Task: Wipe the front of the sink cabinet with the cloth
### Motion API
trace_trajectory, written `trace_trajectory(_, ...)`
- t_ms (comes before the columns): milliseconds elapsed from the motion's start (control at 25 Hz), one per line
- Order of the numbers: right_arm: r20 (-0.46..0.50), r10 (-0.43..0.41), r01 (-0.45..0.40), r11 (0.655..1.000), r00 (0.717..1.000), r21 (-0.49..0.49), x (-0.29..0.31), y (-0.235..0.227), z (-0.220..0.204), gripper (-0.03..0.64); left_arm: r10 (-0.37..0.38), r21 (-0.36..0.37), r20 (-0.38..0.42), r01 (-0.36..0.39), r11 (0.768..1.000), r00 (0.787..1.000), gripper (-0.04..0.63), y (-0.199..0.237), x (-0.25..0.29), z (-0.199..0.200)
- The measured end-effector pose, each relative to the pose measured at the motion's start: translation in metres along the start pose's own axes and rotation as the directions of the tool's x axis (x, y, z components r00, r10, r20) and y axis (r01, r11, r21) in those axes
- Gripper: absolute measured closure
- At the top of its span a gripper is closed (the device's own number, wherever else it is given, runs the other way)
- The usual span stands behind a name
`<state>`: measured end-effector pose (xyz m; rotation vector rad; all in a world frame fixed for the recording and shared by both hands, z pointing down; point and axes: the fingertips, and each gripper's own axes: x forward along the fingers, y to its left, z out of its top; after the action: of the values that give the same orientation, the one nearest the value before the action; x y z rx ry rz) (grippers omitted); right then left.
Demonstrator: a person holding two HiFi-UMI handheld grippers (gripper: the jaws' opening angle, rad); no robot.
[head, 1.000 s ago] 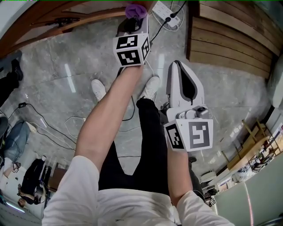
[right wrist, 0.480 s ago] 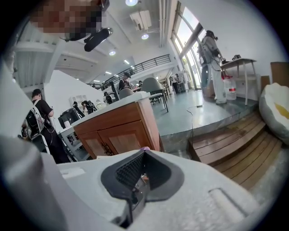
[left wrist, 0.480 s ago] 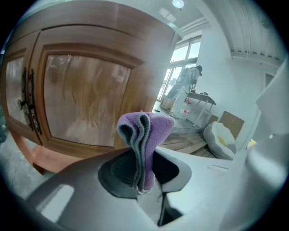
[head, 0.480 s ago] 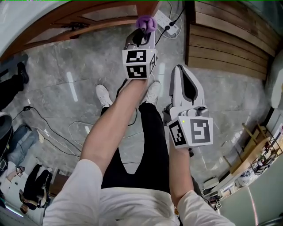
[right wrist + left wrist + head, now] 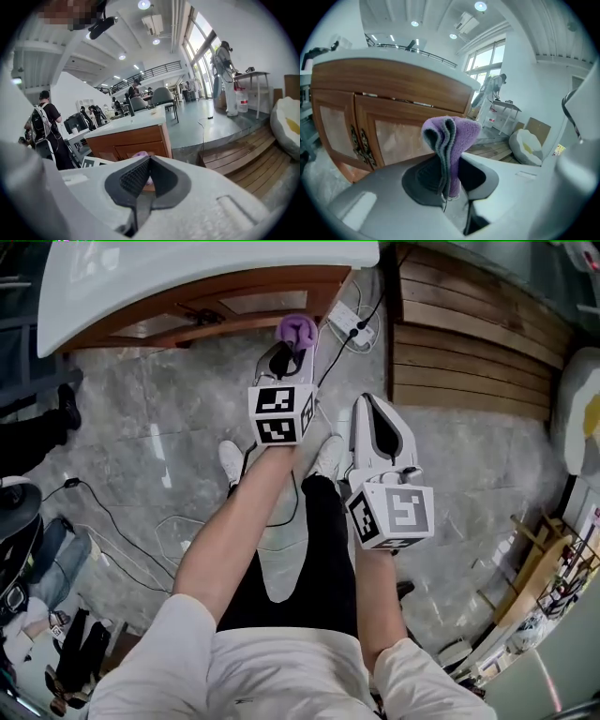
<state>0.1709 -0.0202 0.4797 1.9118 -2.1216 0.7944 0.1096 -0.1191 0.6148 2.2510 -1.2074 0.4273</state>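
The brown wooden sink cabinet (image 5: 225,310) with a white top stands at the top of the head view; its paneled doors (image 5: 389,136) fill the left gripper view. My left gripper (image 5: 289,354) is shut on a folded purple cloth (image 5: 298,331), which sticks up between the jaws (image 5: 452,150) a short way off the cabinet front, not touching it. My right gripper (image 5: 377,420) hangs lower and to the right, jaws closed together with nothing between them (image 5: 146,174). The cabinet (image 5: 131,140) and a bit of the cloth show beyond its tips.
A white power strip (image 5: 349,322) with cables lies on the grey stone floor by the cabinet's right end. A wooden step platform (image 5: 469,343) lies to the right. People stand at the left (image 5: 47,126) and by a table (image 5: 225,79). My own feet (image 5: 232,460) are below.
The view has drawn back from the cabinet, so more of its white top shows. Both grippers sit lower in the head view; the left still holds the cloth.
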Motion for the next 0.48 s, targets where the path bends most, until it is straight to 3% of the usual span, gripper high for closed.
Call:
trace_trajectory(320,-0.028,0.019,-0.02,0.998,0.999,-0.06,-0.058,0.048,0.052,0.618,-0.046,0.075,-0.029,0.048,0.996,0.999,0.52,-0.021,-0.105,0.074)
trace_trajectory(480,0.002,0.047,-0.046,0.994,0.999,-0.102,-0.082,0.076,0.097,0.623,-0.058,0.02,-0.023,0.058,0.998,0.998,0.517,-0.032,-0.166,0.121)
